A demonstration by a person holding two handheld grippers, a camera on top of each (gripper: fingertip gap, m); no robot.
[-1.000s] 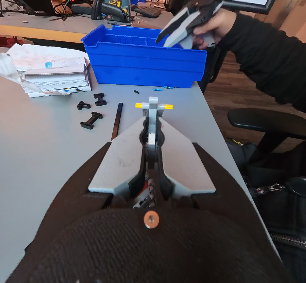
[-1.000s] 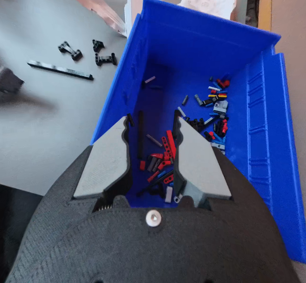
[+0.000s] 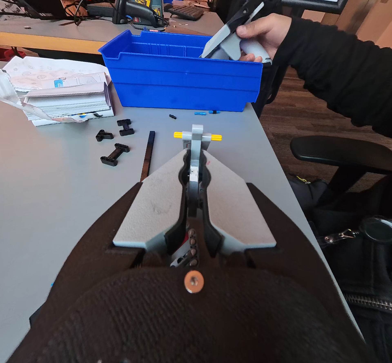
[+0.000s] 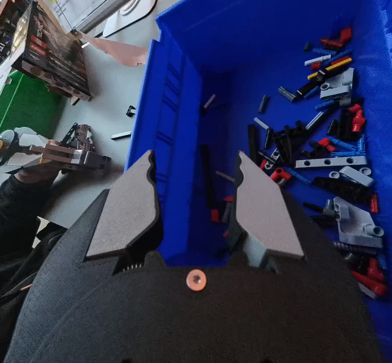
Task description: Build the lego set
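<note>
My left gripper (image 3: pixel 194 153) is shut on a grey lego assembly (image 3: pixel 196 140) with a yellow axle (image 3: pixel 216 137) through its far end, held above the grey table (image 3: pixel 53 193). My right gripper (image 4: pixel 196 155) is open and empty, tips inside the blue bin (image 4: pixel 169 119), above loose red, black, blue and grey lego pieces (image 4: pixel 318 144). In the left wrist view the right gripper (image 3: pixel 214 49) reaches into the bin (image 3: pixel 182 81) at its right end. In the right wrist view the left gripper (image 4: pixel 25 147) with the assembly shows at the far left.
Three black connector pieces (image 3: pixel 115 140) and a long black beam (image 3: pixel 148 155) lie on the table left of my left gripper. Small blue and black pins (image 3: pixel 200 113) lie before the bin. An instruction booklet stack (image 3: pixel 63 98) sits at left. A chair armrest (image 3: pixel 339 153) is off the right edge.
My right gripper has dropped lower into the bin and swung toward its left wall, still open. My left gripper holds the grey assembly in much the same place.
</note>
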